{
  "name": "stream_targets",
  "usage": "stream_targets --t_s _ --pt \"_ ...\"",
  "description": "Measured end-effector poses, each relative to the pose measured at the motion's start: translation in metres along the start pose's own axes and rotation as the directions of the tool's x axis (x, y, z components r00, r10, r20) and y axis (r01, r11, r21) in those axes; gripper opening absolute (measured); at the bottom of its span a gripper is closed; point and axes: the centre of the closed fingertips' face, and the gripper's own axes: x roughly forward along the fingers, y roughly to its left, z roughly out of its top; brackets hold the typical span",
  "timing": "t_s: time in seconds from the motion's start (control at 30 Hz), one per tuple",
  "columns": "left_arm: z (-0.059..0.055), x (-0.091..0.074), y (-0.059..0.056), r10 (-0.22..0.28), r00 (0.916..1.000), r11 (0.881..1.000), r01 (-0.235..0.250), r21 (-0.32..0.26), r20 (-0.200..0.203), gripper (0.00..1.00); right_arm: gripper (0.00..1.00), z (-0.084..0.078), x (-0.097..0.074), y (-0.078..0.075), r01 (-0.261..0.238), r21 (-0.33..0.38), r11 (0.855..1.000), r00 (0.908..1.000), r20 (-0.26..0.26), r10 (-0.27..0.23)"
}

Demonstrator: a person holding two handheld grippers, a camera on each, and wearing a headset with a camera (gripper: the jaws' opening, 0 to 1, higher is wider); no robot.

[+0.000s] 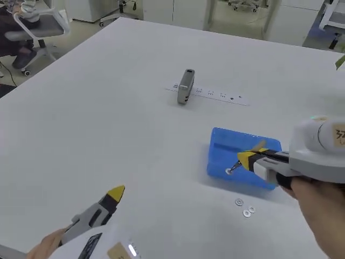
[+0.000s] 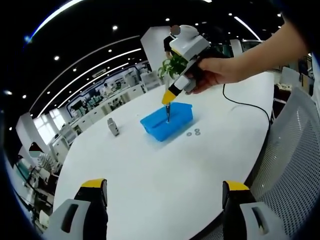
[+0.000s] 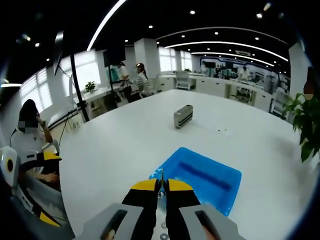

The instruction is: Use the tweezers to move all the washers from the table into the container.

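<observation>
We see our right gripper pinched tight on the tweezers, their tips down inside the blue container, loose washers on the table just beside it, our left gripper spread wide, well apart from both

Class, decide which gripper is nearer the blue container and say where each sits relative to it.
Right. The right gripper hangs over the blue container, its tweezers reaching down into it. The left gripper is well apart, over the table on the person's left.
</observation>
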Motion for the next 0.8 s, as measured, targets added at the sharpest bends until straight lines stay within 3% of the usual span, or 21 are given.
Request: stream_targets --t_s 0.23,0.67,0.8 --pt "-0.001 0.0 0.003 0.006 1.0 1.0 -0.006 -0.016 -0.002 0.98 0.01 0.008 0.002 -0.002 0.01 -0.044 0.999 0.9999 0.009 -0.009" --pt "-0.004 0.0 0.004 0.01 0.9998 1.0 -0.01 -0.017 -0.014 0.97 0.01 0.017 0.008 -0.01 0.027 -0.02 0.999 0.9987 0.042 -0.027" --pt "0.001 -0.002 0.007 0.024 0.9996 0.999 -0.024 -0.025 0.012 0.98 0.01 0.013 0.014 -0.014 0.036 -0.029 0.999 0.9989 0.031 -0.035"
